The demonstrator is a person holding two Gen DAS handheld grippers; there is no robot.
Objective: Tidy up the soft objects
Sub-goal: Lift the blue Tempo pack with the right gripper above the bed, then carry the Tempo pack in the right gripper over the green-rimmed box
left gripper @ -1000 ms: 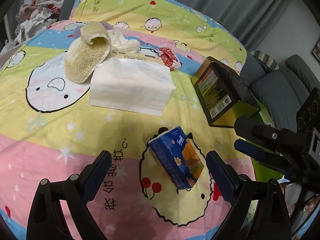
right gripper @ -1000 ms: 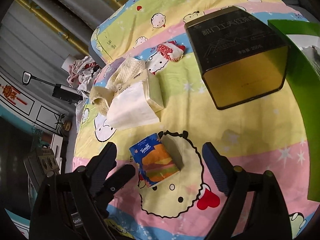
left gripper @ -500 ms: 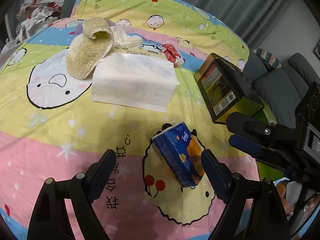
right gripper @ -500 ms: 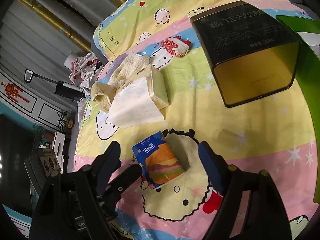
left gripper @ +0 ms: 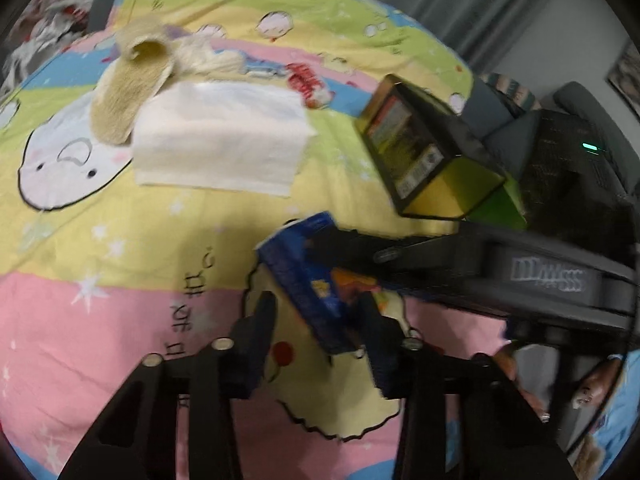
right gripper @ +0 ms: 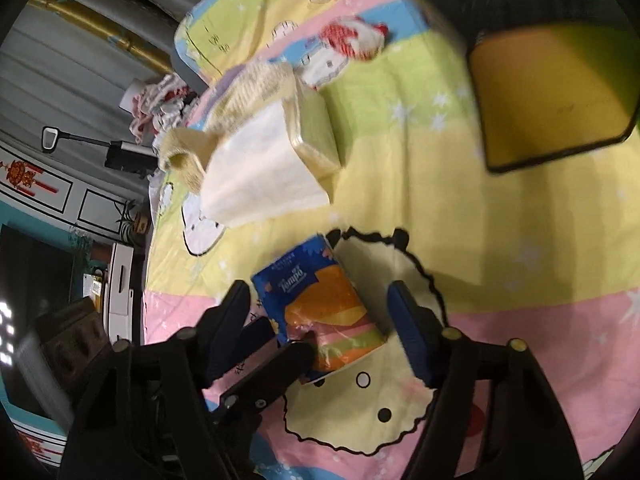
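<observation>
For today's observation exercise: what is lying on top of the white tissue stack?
A beige knitted cloth drapes over the far left corner of the tissue stack; the rest of its top is bare. What the cloth covers there cannot be seen.

Blue tissue pack [right gripper: 320,304] with orange print lies flat mid-bed; white tissue stack [left gripper: 218,148] and knitted slipper [left gripper: 128,92] lie beyond it

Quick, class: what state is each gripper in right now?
Left gripper: jaws just been closing around the tissue pack; grip cannot be told.
Right gripper: open, jaws just been closing, pack between them, not gripped.
</observation>
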